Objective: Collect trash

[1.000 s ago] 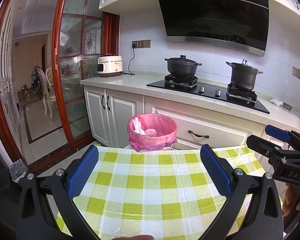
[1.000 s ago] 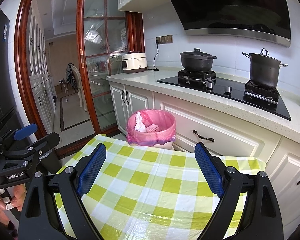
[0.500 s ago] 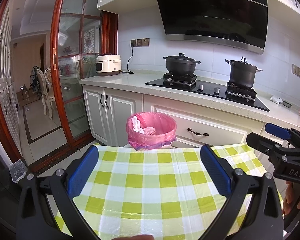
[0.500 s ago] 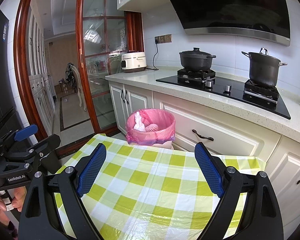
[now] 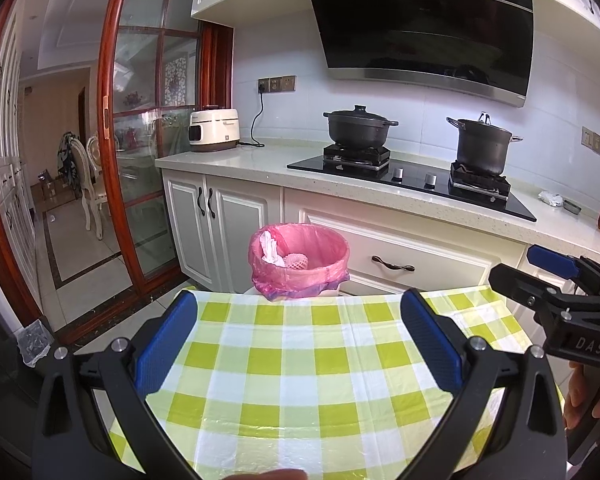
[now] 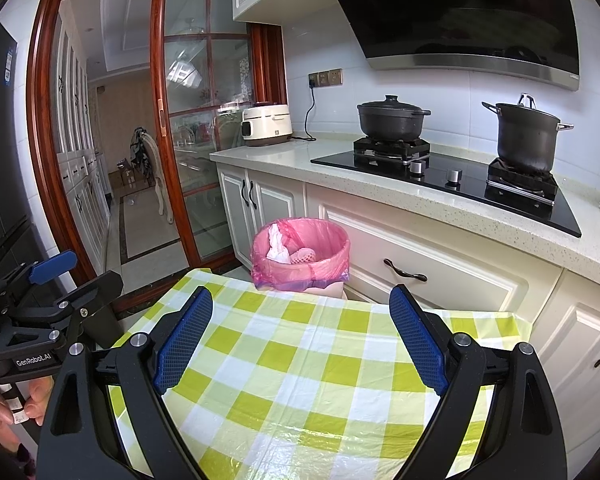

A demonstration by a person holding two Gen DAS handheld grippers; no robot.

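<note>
A small bin (image 5: 300,258) with a pink bag (image 6: 300,254) pulled over its rim stands on the floor, just past the far edge of the table and right in front of the white drawer (image 5: 396,256). Inside the bin lie a white crumpled paper (image 5: 269,247) on the left side and a pink foam net (image 5: 296,261) next to it. Purple bag plastic peeks out under the pink one.

The table wears a green and white checked cloth (image 5: 300,368), shiny with a clear cover. I see no trash on the cloth.

The left gripper (image 5: 300,344) is held over the cloth with its blue pads wide apart, and nothing is between them. The right gripper (image 6: 300,336) is held the same way, wide open and empty. Each one shows at the edge of the other's view, with a hand (image 5: 588,392) under it.

Behind the bin is a counter (image 6: 420,196) with a black stove (image 6: 452,180), two dark pots (image 5: 358,130) and a white cooker (image 5: 214,130). A small white scrap (image 5: 551,198) lies on the counter at the far right. A glass door (image 6: 204,144) with a red wood frame is on the left.
</note>
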